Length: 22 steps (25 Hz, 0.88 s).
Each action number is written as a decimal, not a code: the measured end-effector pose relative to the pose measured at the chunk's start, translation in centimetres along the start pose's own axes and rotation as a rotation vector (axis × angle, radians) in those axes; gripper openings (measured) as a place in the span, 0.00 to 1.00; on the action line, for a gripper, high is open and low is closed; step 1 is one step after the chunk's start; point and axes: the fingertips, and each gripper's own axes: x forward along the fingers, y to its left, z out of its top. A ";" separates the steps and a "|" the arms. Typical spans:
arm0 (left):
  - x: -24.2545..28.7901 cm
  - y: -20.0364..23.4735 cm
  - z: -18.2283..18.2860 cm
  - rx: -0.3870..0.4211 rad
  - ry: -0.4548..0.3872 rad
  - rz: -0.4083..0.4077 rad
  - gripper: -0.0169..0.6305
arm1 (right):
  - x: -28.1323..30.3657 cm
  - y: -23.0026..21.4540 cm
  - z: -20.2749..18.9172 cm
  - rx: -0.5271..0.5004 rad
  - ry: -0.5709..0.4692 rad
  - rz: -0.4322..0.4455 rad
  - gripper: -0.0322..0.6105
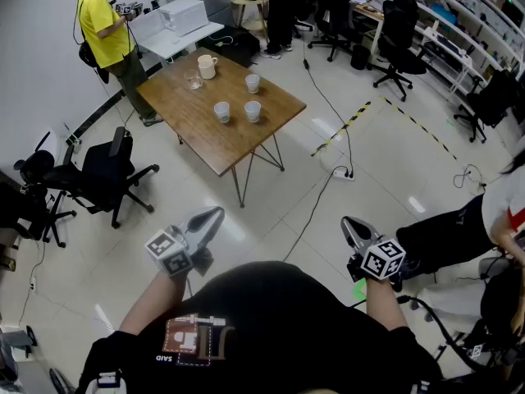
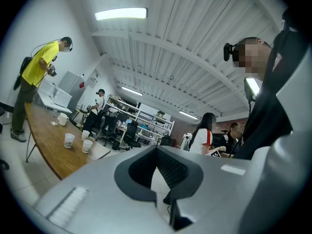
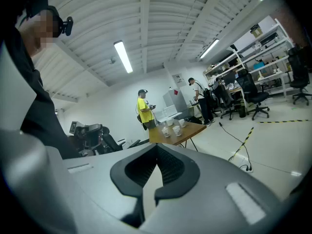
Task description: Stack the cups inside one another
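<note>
Three white paper cups [image 1: 222, 112] [image 1: 253, 111] [image 1: 252, 83] stand apart and upright on a wooden table [image 1: 197, 134] far ahead of me. In the left gripper view the cups [image 2: 69, 140] are small at the left; in the right gripper view they [image 3: 165, 130] sit on the distant table [image 3: 191, 128]. My left gripper [image 1: 209, 217] [image 2: 157, 152] and right gripper [image 1: 351, 225] [image 3: 157, 147] hover over the floor close to my body, well short of the table. Both are shut, with nothing between the jaws.
A white mug [image 1: 207, 66] and a small glass [image 1: 194, 80] share the table. A black office chair [image 1: 102, 175] stands left of it, and a person in yellow [image 1: 102, 27] behind. A cable and power strip [image 1: 343, 173] lie on the floor; a seated person [image 1: 459, 232] is at right.
</note>
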 end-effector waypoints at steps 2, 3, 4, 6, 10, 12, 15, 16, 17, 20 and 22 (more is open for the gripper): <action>0.9 -0.2 -0.3 -0.001 0.001 0.003 0.03 | -0.1 -1.1 0.3 0.000 0.003 0.003 0.07; 1.3 0.0 -0.6 0.002 0.004 0.007 0.03 | -0.1 -1.5 0.5 0.001 0.005 0.004 0.07; 1.5 0.3 -1.0 0.008 0.008 0.013 0.03 | 0.0 -1.9 0.6 0.002 0.006 0.006 0.07; 2.1 0.9 -1.2 0.001 0.013 0.018 0.03 | 0.4 -2.5 0.7 0.007 0.008 0.008 0.07; 3.8 3.2 -0.9 -0.033 0.013 0.008 0.03 | 2.7 -3.8 1.0 0.012 0.018 0.002 0.07; 4.7 5.2 -0.8 -0.044 0.012 -0.009 0.03 | 4.4 -4.3 1.5 0.010 0.025 -0.008 0.07; 6.7 9.1 -0.2 -0.034 0.008 -0.053 0.03 | 7.3 -5.5 2.9 -0.005 0.032 -0.037 0.07; 7.4 10.6 0.2 -0.032 0.008 -0.062 0.03 | 8.4 -6.1 3.7 -0.010 0.030 -0.051 0.07; 8.1 12.2 0.8 -0.033 0.009 -0.067 0.03 | 9.5 -6.7 4.4 -0.010 0.027 -0.067 0.07; 9.5 17.7 2.7 -0.051 0.022 -0.059 0.03 | 13.0 -7.7 6.6 -0.003 0.016 -0.105 0.07; 10.6 21.3 3.6 -0.039 0.032 -0.068 0.03 | 15.4 -8.8 8.5 -0.013 0.006 -0.125 0.07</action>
